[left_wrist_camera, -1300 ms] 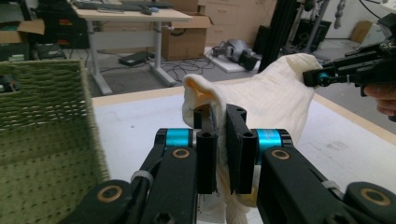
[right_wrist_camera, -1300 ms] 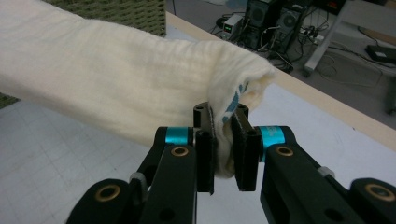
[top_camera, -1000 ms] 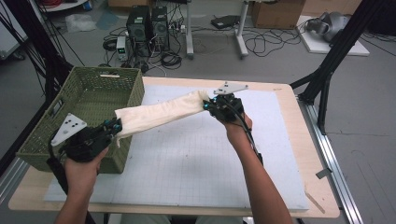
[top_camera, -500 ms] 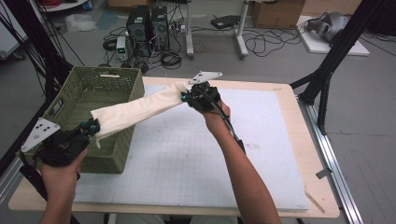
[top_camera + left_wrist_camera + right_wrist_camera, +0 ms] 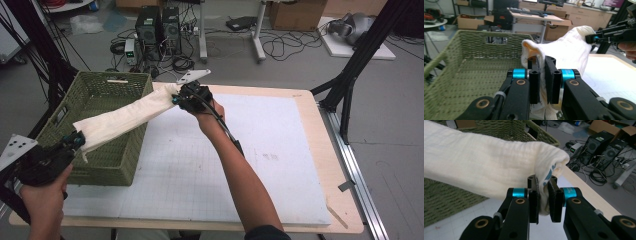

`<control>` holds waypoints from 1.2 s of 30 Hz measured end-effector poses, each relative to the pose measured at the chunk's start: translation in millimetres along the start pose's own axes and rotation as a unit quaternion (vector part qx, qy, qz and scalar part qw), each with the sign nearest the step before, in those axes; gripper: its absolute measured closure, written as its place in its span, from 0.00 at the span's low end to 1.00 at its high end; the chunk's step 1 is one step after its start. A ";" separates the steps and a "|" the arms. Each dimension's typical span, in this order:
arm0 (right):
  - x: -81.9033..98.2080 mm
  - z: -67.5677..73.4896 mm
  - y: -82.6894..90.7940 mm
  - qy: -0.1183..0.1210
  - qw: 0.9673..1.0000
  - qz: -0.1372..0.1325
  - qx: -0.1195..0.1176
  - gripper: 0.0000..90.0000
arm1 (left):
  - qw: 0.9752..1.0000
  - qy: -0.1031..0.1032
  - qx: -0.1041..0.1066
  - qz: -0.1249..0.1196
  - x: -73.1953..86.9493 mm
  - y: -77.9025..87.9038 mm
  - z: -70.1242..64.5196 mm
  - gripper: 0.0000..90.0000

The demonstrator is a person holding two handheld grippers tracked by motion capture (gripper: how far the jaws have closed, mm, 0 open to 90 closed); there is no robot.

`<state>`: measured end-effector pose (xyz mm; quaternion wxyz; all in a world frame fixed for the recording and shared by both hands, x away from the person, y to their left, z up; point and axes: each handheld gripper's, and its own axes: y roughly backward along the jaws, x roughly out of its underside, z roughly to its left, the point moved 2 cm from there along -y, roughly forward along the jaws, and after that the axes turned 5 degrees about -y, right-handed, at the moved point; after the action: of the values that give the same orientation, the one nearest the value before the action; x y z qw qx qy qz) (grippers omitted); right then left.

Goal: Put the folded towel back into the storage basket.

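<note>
The left gripper (image 5: 75, 141) and right gripper (image 5: 176, 99) each clamp one end of a cream cloth (image 5: 125, 116), stretched in the air between them. It spans the green basket (image 5: 117, 160), running from seven o'clock to one o'clock.

A cream-white cloth (image 5: 127, 115), soft and faintly ribbed, is stretched into a long narrow band in mid-air. It slopes from a lower end at the left to a higher end at the right, and sags very little. The left end is pinched between the jaws of the left hand-held gripper (image 5: 543, 82), the right end between those of the right hand-held gripper (image 5: 545, 197), where a bit of blue print shows on a fold. The band crosses above the near right corner of an olive-green woven basket (image 5: 100, 95), which stands on the left side of the counter (image 5: 320, 130).
</note>
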<state>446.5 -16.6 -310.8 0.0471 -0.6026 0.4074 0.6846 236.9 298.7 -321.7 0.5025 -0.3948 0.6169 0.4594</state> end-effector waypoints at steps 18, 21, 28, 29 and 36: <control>-27.6 24.5 -45.7 0.007 1.000 -0.003 -0.029 0.91 | 0.999 0.025 -0.038 -0.012 1.3 21.5 30.8 0.92; -32.4 28.4 -54.6 0.011 0.999 -0.002 -0.031 0.91 | 0.999 0.028 -0.045 -0.010 3.0 23.6 35.9 0.92; -47.3 34.7 -71.7 0.023 0.999 0.003 -0.033 0.91 | 0.998 0.040 -0.056 -0.010 6.8 26.9 45.4 0.92; -49.5 35.5 -75.4 0.024 0.999 0.004 -0.033 0.91 | 0.998 0.040 -0.058 -0.009 7.3 27.4 46.5 0.92; -59.3 39.6 -92.3 0.030 0.999 0.011 -0.037 0.91 | 0.997 0.040 -0.069 -0.007 10.0 28.2 51.2 0.92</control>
<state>482.6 94.3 -308.1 0.0053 -0.6195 0.3898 0.6814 221.4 355.3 -330.5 0.4522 -0.4508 0.6003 0.4815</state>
